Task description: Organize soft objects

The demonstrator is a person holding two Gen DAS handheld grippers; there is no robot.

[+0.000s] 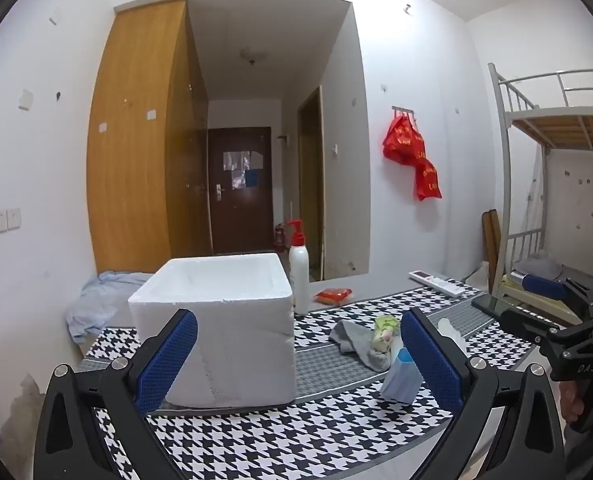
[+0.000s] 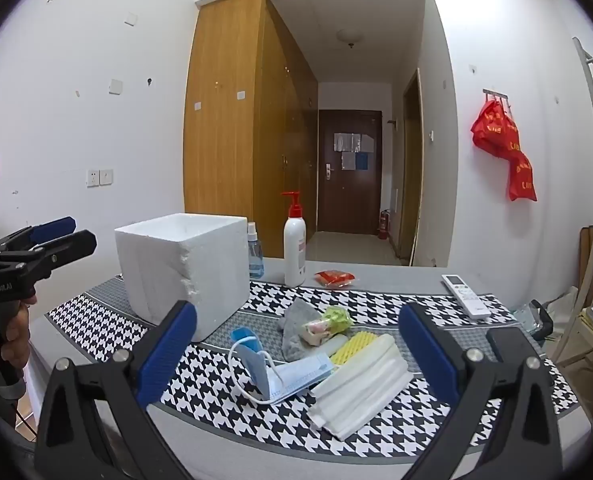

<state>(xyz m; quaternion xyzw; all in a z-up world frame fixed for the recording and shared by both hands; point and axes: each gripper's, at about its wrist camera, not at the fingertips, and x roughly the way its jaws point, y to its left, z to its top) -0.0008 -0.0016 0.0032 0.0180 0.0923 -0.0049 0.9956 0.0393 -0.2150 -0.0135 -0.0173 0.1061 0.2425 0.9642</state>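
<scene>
A white foam box stands open-topped on the houndstooth mat. Right of it lies a pile of soft things: a grey sock, a green-and-pink toy, a yellow sponge, a blue face mask and white folded foam sheets. My left gripper is open and empty, in front of the box. My right gripper is open and empty, just short of the pile.
A white pump bottle, a blue spray bottle, a red packet and a white remote sit behind the mat. A phone lies at right. A bunk bed stands at right.
</scene>
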